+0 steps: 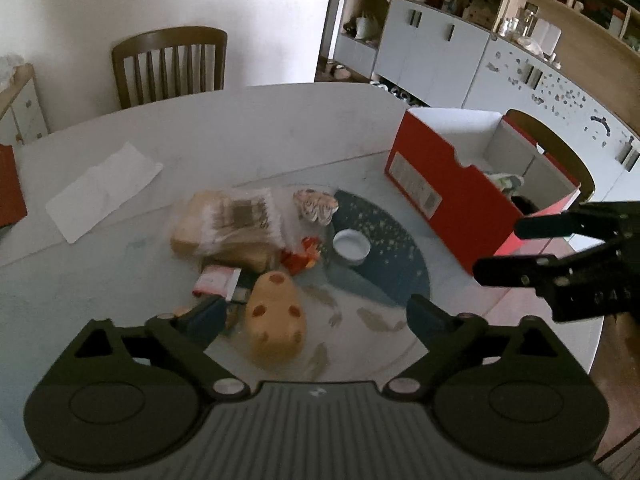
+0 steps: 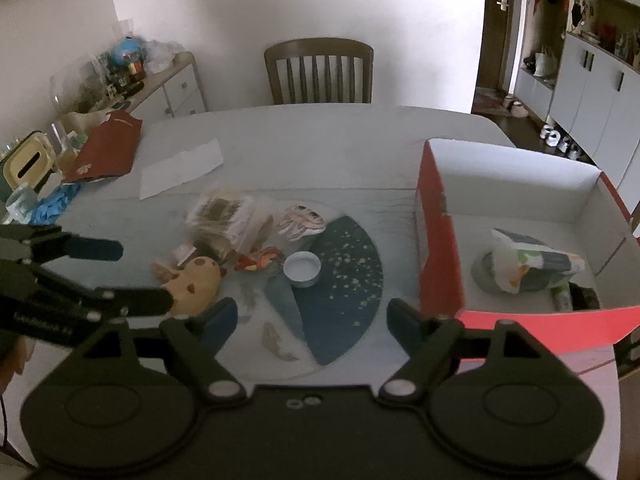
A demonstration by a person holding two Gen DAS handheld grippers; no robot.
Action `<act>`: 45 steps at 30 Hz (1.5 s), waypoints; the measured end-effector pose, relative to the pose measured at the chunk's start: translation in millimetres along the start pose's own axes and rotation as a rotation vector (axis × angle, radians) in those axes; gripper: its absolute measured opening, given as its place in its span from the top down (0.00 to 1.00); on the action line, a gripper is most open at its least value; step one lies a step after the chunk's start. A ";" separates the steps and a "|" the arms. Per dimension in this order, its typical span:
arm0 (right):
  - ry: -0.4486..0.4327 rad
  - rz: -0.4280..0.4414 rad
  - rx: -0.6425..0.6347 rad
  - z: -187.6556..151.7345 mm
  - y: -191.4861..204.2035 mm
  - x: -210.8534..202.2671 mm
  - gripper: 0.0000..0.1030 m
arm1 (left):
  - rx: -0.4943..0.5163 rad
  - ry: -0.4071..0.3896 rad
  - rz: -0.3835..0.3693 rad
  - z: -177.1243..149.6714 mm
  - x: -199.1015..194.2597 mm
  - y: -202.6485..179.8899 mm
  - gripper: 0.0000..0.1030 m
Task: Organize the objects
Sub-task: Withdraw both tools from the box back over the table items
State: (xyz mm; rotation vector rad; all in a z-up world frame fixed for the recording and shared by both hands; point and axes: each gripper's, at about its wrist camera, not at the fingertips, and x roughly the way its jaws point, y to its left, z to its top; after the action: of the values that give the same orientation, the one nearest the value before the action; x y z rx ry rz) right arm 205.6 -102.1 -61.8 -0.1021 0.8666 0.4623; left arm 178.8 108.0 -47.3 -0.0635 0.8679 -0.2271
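Observation:
A tan spotted plush toy [image 1: 274,316] lies on the table just ahead of my open, empty left gripper [image 1: 316,314]. Behind it are a clear bag of brown items [image 1: 230,226], a small pink packet [image 1: 214,280], a red-orange toy [image 1: 302,258], a striped shell-like piece [image 1: 316,206] and a white round lid [image 1: 351,246] on a dark blue mat [image 1: 380,248]. A red open box [image 1: 448,196] stands at right, holding a wrapped bundle [image 2: 528,266]. My right gripper [image 2: 312,322] is open and empty, above the mat [image 2: 340,280], left of the box [image 2: 438,248].
A white paper sheet [image 1: 102,190] lies at the far left of the white table [image 1: 248,128]. A wooden chair [image 1: 170,66] stands behind it. A red folder [image 2: 108,146] and clutter sit at the table's left end. Cabinets [image 1: 440,52] line the right wall.

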 end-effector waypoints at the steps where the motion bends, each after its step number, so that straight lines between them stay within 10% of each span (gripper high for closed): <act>1: -0.002 -0.001 -0.009 0.5 2.6 2.3 0.19 | 0.000 -0.001 0.000 -2.1 0.9 2.2 0.00; 45: 0.130 -0.022 -0.115 17.5 5.2 155.0 0.23 | -0.046 0.002 0.058 -44.2 70.2 17.2 0.13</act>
State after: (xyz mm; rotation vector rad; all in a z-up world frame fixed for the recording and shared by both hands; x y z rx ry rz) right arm 301.9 -38.5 -166.9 -0.2496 0.9648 0.4890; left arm 191.8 110.7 -131.0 -0.0813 0.8758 -0.1531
